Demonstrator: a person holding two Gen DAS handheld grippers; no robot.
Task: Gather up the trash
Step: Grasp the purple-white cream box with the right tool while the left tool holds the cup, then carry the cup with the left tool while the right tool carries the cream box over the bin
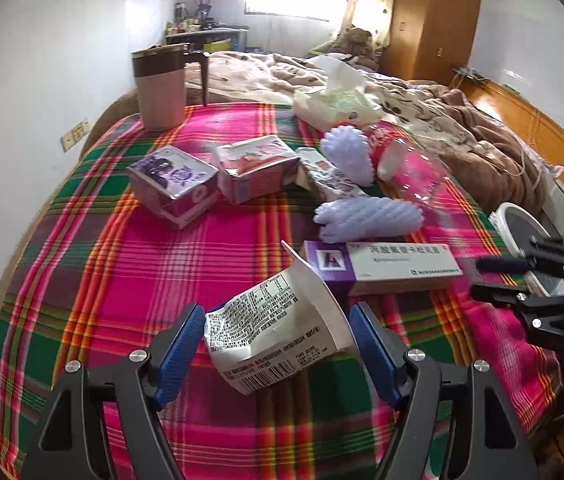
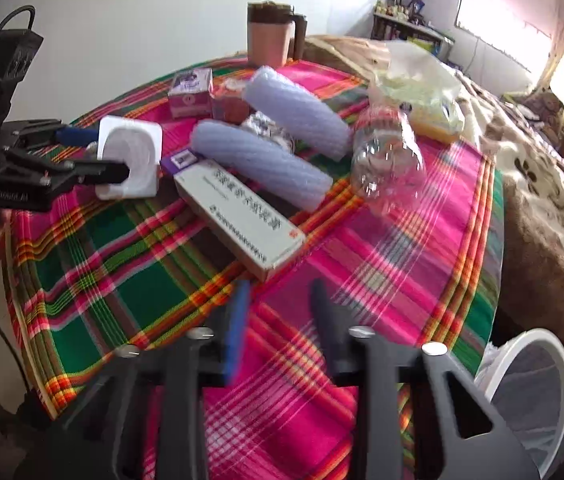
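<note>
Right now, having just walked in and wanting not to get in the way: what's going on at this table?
A person with a gripper in each hand is clearing trash off a plaid-covered table. The left gripper straddles a crumpled white yogurt cup; in the right wrist view one finger reaches into the cup's mouth. The right gripper hangs empty over the cloth, jaws apart, beside a white bin. A medicine box, an empty clear bottle and two small cartons still lie on the table.
</note>
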